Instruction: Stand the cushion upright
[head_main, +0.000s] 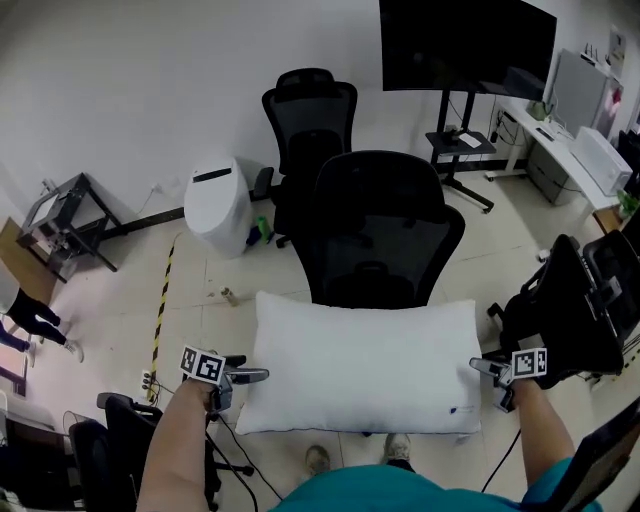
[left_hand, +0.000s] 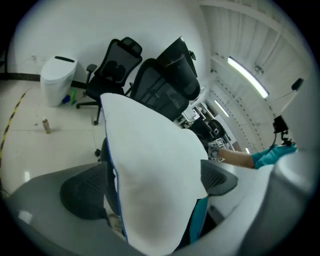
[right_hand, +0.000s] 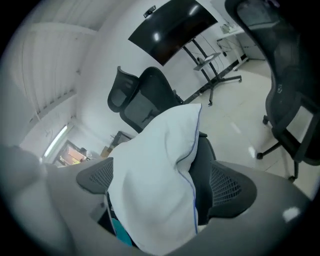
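A white cushion (head_main: 360, 365) with blue piping lies wide across the seat of a black mesh office chair (head_main: 385, 235), its far edge at the backrest. My left gripper (head_main: 255, 376) is at the cushion's left end and my right gripper (head_main: 480, 366) at its right end. In the left gripper view the jaws stand wide apart, and the cushion's corner (left_hand: 150, 170) sits loosely between the pads (left_hand: 82, 192). The right gripper view shows the same: wide jaws, the cushion's end (right_hand: 155, 175) between the pads (right_hand: 232, 187), not squeezed.
A second black chair (head_main: 310, 120) and a white bin (head_main: 218, 205) stand behind by the wall. Another black chair (head_main: 565, 320) is close on the right. A dark screen on a stand (head_main: 465, 45) and a desk (head_main: 560, 140) are at the back right. Yellow-black tape (head_main: 160, 300) runs along the floor.
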